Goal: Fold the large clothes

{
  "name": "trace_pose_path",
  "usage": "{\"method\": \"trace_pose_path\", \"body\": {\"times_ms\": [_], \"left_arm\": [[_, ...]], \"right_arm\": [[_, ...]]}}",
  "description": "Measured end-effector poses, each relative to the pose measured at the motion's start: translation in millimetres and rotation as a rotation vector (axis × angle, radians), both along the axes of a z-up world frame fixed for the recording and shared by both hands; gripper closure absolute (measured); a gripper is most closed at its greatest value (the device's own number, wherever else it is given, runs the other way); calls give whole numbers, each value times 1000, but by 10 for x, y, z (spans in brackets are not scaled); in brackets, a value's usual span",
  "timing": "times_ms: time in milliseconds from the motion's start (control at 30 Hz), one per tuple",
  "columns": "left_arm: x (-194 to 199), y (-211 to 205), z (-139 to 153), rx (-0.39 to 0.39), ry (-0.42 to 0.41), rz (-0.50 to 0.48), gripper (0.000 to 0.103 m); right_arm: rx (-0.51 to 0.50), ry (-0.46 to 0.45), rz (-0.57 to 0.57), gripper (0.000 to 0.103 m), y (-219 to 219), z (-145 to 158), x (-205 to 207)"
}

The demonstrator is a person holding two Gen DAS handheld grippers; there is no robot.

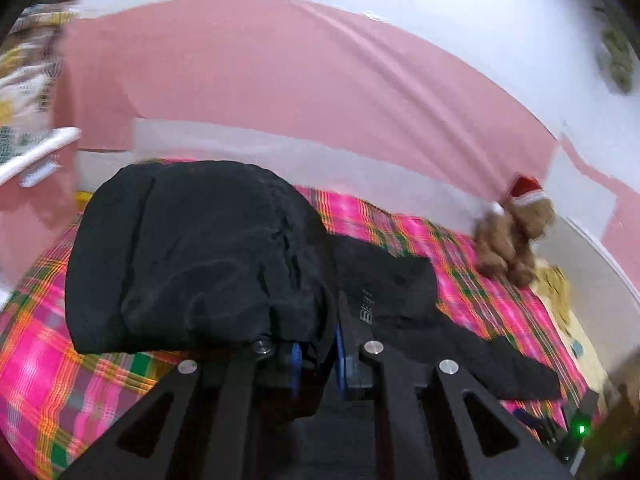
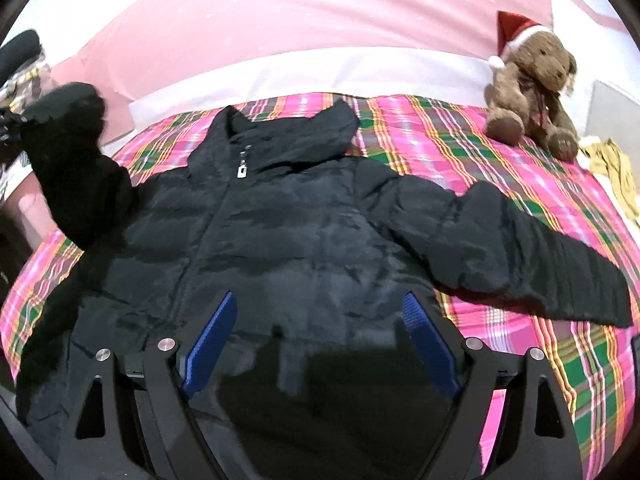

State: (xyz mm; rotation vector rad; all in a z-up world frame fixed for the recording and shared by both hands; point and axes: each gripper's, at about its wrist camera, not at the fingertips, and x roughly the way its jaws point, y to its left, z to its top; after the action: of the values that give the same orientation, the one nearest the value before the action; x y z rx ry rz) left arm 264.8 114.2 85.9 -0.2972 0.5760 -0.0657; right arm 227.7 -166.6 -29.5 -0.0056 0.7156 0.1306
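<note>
A black puffer jacket lies front up on a pink plaid bedsheet, its zipper closed and its collar toward the wall. Its right sleeve lies spread out on the sheet. Its left sleeve is lifted off the bed. My left gripper is shut on that sleeve's cuff, which bulges in front of the left wrist camera. My right gripper is open and empty, hovering just above the jacket's lower front.
A brown teddy bear with a red Santa hat sits at the bed's far right corner; it also shows in the left wrist view. A pink and white wall runs behind the bed. Yellow cloth lies at the right edge.
</note>
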Motion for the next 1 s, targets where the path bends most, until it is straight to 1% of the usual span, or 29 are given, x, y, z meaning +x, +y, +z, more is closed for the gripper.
{"method": "trace_pose_path", "body": {"times_ms": [67, 133, 200, 333, 400, 433, 467, 500, 533, 567, 600, 667, 733, 800, 867, 933, 967, 1000], "left_arm": [[137, -262, -164, 3, 37, -62, 89], [274, -472, -400, 9, 84, -120, 89], [394, -711, -659, 31, 132, -160, 89], [558, -978, -1127, 57, 211, -224, 88], [582, -1136, -1235, 67, 219, -261, 82], [575, -1205, -1276, 72, 219, -291, 75], [557, -1286, -1286, 65, 222, -322, 64], [553, -1368, -1291, 48, 228, -350, 57], [547, -1425, -1292, 27, 230, -374, 47], [517, -1450, -1272, 8, 225, -394, 43], [490, -1463, -1245, -4, 214, -410, 41], [416, -1480, -1174, -31, 203, -442, 35], [335, -1479, -1076, -57, 189, -464, 33], [245, -1390, -983, -75, 170, -466, 32], [179, -1231, -887, -99, 153, -446, 32], [181, -1078, -797, -95, 130, -402, 32], [191, -959, -777, -69, 122, -364, 32], [254, -857, -783, -33, 124, -321, 32]], "right_arm": [[10, 1, -10, 18, -78, -17, -4], [31, 9, -10, 18, -146, -42, 7], [44, 21, -12, 18, -181, -75, 12], [74, 37, -20, 18, -256, -148, 12], [78, 39, -28, 18, -281, -173, 10], [84, 40, -32, 18, -300, -184, 16], [89, 40, -37, 18, -315, -192, 19], [90, 39, -43, 18, -327, -197, 21], [90, 37, -47, 18, -337, -197, 17], [90, 35, -49, 18, -345, -192, 13], [91, 33, -50, 18, -347, -181, 11], [87, 25, -52, 18, -340, -145, -2], [80, 7, -51, 18, -331, -79, -13], [73, -7, -49, 18, -308, -19, -17], [63, -22, -45, 18, -265, 42, -20], [60, -32, -31, 19, -216, 78, 10], [63, -33, -12, 26, -166, 87, 71], [66, -28, 1, 35, -136, 79, 118]]}}
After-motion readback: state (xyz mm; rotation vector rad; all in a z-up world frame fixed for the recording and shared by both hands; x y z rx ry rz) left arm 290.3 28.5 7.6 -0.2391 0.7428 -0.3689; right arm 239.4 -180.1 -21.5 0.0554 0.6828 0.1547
